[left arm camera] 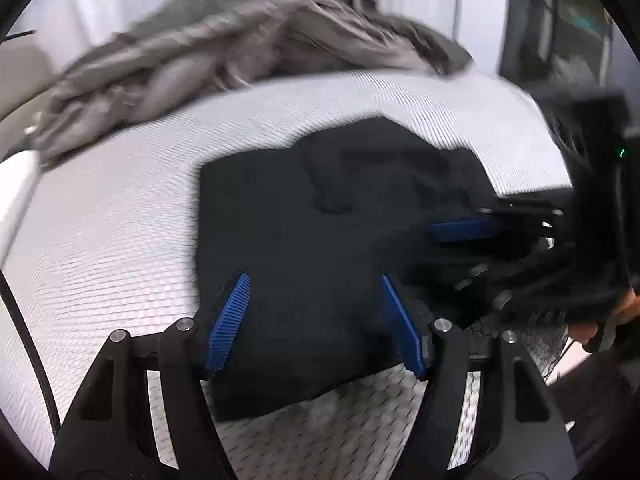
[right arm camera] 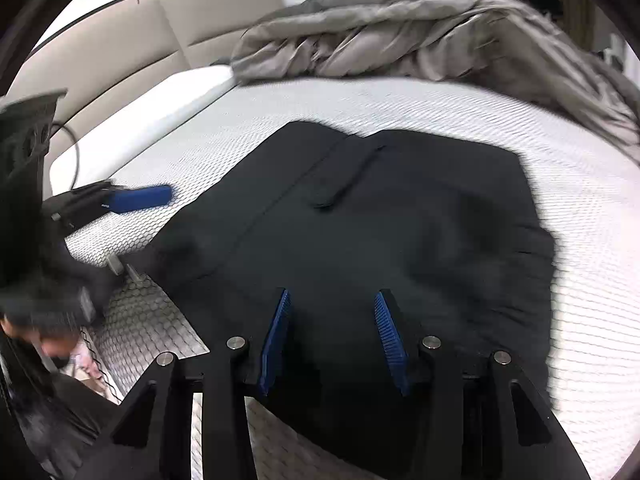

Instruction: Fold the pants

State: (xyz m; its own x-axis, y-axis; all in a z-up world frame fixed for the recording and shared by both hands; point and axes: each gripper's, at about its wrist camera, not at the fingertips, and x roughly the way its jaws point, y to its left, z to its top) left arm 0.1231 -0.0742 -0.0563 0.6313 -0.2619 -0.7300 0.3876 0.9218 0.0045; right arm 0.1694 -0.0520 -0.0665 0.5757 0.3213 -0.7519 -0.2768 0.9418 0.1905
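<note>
Black pants [left arm camera: 320,208] lie folded into a thick, roughly square pile on the white mesh-patterned mattress [left arm camera: 100,220]. My left gripper [left arm camera: 314,278] hangs over the pile's near edge, its blue pads well apart and pressing on nothing. In the right wrist view the pants [right arm camera: 380,220] show a seam and a belt loop on top. My right gripper [right arm camera: 332,294] stands open above their near edge, with no cloth pinched. The right gripper [left arm camera: 460,230] also shows at the right of the left wrist view, over the pants' right side. The left gripper [right arm camera: 140,198] shows at the left of the right wrist view, over bare mattress.
A crumpled grey blanket [right arm camera: 400,28] lies heaped along the far side of the mattress [right arm camera: 580,280]. A beige padded headboard [right arm camera: 120,48] stands at the far left. A black cable [left arm camera: 24,340] runs down the left edge. A person's hand [left arm camera: 624,312] holds the right gripper.
</note>
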